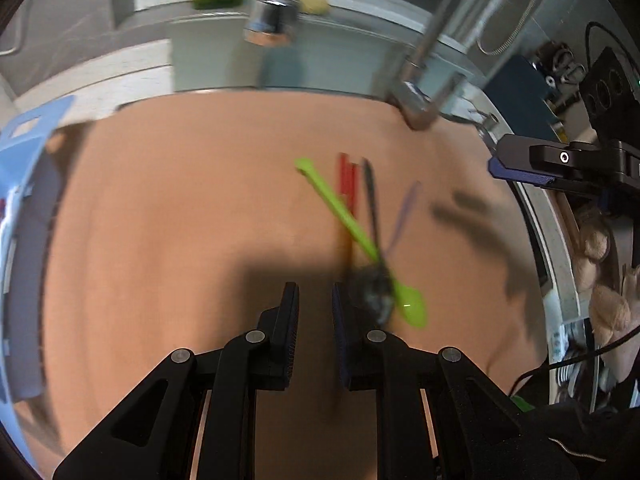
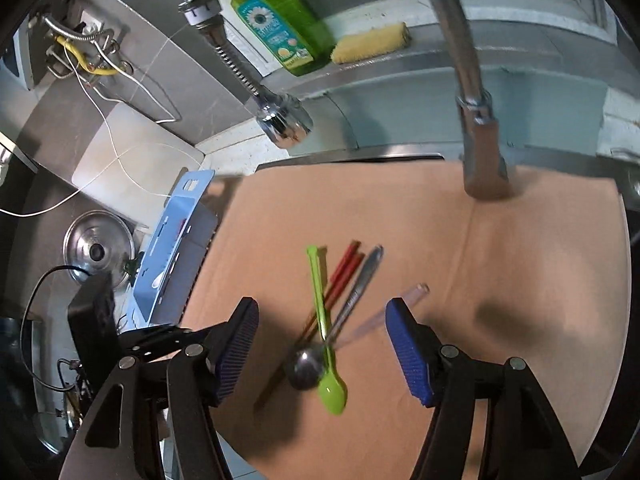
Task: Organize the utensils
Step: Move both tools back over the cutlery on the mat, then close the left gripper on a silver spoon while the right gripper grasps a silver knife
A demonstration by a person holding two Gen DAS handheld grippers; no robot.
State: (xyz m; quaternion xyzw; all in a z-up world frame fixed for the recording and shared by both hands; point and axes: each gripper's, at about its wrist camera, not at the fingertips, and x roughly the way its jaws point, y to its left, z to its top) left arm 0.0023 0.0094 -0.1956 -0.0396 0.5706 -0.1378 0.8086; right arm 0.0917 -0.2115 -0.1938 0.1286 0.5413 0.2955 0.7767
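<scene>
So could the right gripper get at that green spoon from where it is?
Probably yes: the right gripper is open, the green spoon lies between its fingers on top of the pile, nothing covering it.

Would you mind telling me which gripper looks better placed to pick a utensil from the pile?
Probably the right gripper: its jaws stand wide open, framing the green spoon and metal spoon. The left gripper is nearly closed and empty, with the pile off to its side.

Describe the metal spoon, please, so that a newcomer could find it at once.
On the tan board below the faucet lies a small cluster of utensils. The metal spoon is the only shiny silver one, its round bowl touching the green spoon.
</scene>
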